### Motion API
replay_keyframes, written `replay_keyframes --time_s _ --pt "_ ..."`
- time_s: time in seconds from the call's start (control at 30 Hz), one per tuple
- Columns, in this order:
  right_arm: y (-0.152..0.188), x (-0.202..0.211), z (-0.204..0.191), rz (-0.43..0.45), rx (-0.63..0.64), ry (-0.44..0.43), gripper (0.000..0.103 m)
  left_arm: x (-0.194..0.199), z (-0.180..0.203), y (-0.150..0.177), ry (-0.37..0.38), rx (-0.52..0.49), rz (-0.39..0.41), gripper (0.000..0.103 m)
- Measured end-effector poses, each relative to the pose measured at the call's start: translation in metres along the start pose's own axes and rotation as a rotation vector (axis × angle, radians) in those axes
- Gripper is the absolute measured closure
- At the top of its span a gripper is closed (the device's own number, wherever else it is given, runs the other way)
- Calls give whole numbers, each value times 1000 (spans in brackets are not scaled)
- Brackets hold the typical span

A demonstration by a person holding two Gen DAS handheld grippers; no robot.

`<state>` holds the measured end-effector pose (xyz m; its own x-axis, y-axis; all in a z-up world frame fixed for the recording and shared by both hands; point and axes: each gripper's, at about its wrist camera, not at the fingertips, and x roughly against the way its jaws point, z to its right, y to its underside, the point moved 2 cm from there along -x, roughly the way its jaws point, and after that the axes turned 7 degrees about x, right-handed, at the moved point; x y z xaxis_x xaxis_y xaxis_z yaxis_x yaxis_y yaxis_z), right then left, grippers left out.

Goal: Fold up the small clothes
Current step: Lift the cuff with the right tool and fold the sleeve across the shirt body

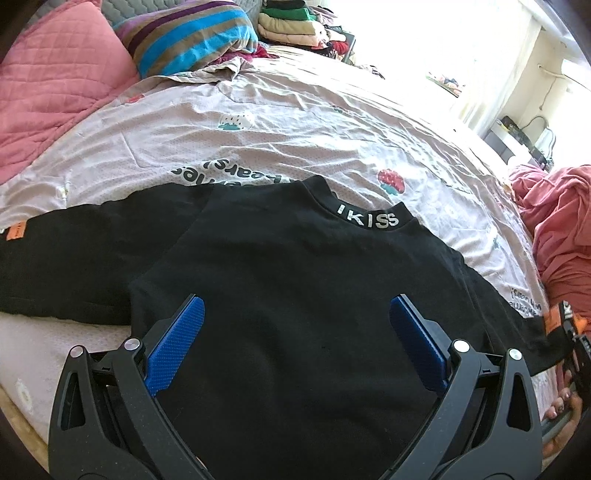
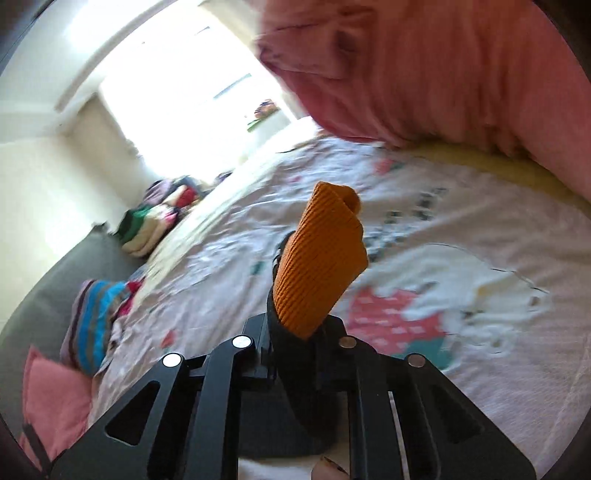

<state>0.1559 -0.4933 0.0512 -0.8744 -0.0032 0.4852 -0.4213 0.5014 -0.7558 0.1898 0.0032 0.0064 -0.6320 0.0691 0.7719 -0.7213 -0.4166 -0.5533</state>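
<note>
A small black top (image 1: 288,280) with "IKISS" on its collar (image 1: 367,218) lies flat on the bed, one sleeve with an orange cuff (image 1: 16,230) stretched out to the left. My left gripper (image 1: 295,314) hovers over the top's body, blue pads (image 1: 177,343) wide apart, nothing between them. At the right edge of the left wrist view the other sleeve's orange cuff (image 1: 554,321) is raised by my right gripper (image 1: 570,325). In the right wrist view my right gripper (image 2: 299,325) is shut on that orange ribbed cuff (image 2: 317,266), which sticks up out of the closed jaws.
The bed sheet (image 1: 295,140) is pale with printed strawberries and letters. Pink quilt (image 1: 55,74) and striped blanket (image 1: 192,33) lie at the far left, folded clothes (image 1: 295,22) at the back, a pink bundle (image 1: 561,229) at the right. A person's fingers (image 1: 557,410) show at the lower right.
</note>
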Motion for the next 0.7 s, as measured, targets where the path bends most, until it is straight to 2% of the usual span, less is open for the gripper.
replay_keyframes --time_s 0.17,0.27,0.37,0.53,0.7 --pt "2 -3 -51 -24 94 -90 90 9 2 1 27 -16 4 8" --pt "8 -2 -79 -36 154 -128 90 12 0 1 97 18 -22 8" --pt "17 -4 -106 -61 208 -169 90 14 -1 2 110 14 -27 8" --pt "39 -12 -156 -109 299 -215 90 13 -10 1 176 60 -67 8" --pt "66 -20 -196 -143 385 -254 90 12 -20 0 212 94 -86 8"
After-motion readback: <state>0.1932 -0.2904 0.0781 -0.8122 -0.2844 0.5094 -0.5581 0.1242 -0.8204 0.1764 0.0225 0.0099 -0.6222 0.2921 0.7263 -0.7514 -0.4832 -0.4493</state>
